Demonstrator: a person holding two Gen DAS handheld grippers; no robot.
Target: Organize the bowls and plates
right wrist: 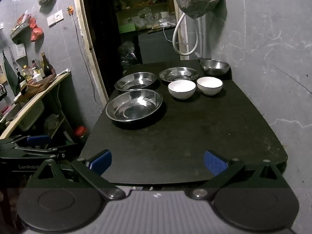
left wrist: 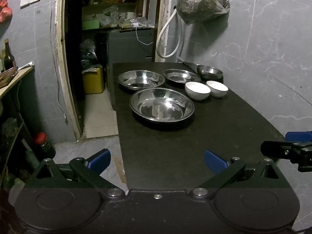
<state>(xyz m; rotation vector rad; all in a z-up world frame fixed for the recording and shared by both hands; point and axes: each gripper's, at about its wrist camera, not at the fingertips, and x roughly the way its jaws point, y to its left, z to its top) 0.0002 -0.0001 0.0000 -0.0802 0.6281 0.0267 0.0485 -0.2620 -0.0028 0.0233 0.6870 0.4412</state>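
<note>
On the black table (left wrist: 195, 146) stand three steel plates: a near one (left wrist: 161, 104), a far left one (left wrist: 141, 79) and a far middle one (left wrist: 181, 76). Two white bowls (left wrist: 197, 90) (left wrist: 217, 88) sit to their right, with a steel bowl (left wrist: 209, 71) behind. The same items show in the right wrist view: near plate (right wrist: 134, 105), white bowls (right wrist: 181, 89) (right wrist: 209, 85), steel bowl (right wrist: 214, 67). My left gripper (left wrist: 157, 160) is open and empty over the table's near left edge. My right gripper (right wrist: 157, 161) is open and empty over the near edge.
A grey tiled wall (left wrist: 263, 58) borders the table on the right, with a hanging bag (left wrist: 202, 0) and white hose (left wrist: 169, 37). An open doorway (left wrist: 109, 39) lies behind. A shelf with bottles (right wrist: 39, 74) stands left. A red-lidded jar (left wrist: 42, 142) is on the floor.
</note>
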